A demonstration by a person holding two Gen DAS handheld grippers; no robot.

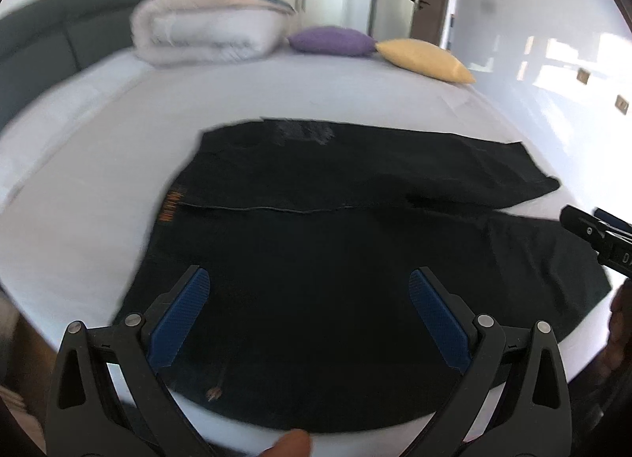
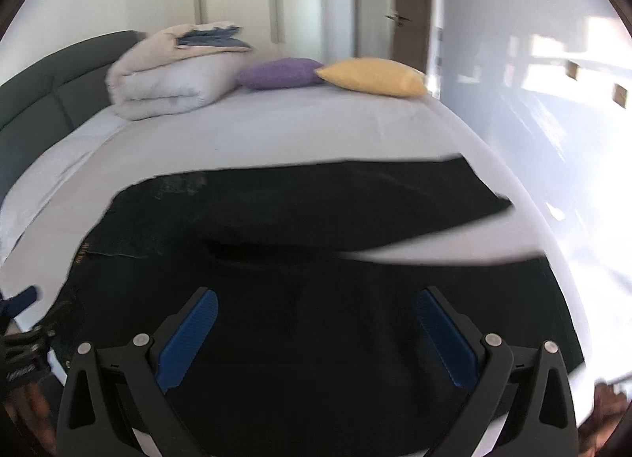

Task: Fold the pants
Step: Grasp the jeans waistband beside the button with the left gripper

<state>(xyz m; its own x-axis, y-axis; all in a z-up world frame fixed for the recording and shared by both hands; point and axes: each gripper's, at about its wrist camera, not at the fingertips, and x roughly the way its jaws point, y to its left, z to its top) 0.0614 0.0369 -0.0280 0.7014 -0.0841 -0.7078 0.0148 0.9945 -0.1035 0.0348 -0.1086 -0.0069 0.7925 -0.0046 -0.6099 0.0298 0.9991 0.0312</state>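
Black pants (image 1: 316, 228) lie flat on a white bed (image 1: 276, 93), waistband to the left, the two legs stretching right and splayed apart. They also show in the right wrist view (image 2: 300, 220). My left gripper (image 1: 309, 279) is open and empty, hovering over the near waist part of the pants. My right gripper (image 2: 317, 301) is open and empty, over the near leg. The right gripper also shows at the right edge of the left wrist view (image 1: 592, 236). The left gripper shows at the left edge of the right wrist view (image 2: 19, 322).
A folded white duvet (image 1: 205, 26) sits at the head of the bed. A purple pillow (image 1: 331, 40) and a yellow pillow (image 1: 426, 60) lie beside it. A dark headboard (image 1: 35, 50) is at the left. The bed's right edge (image 2: 525, 196) drops to a bright floor.
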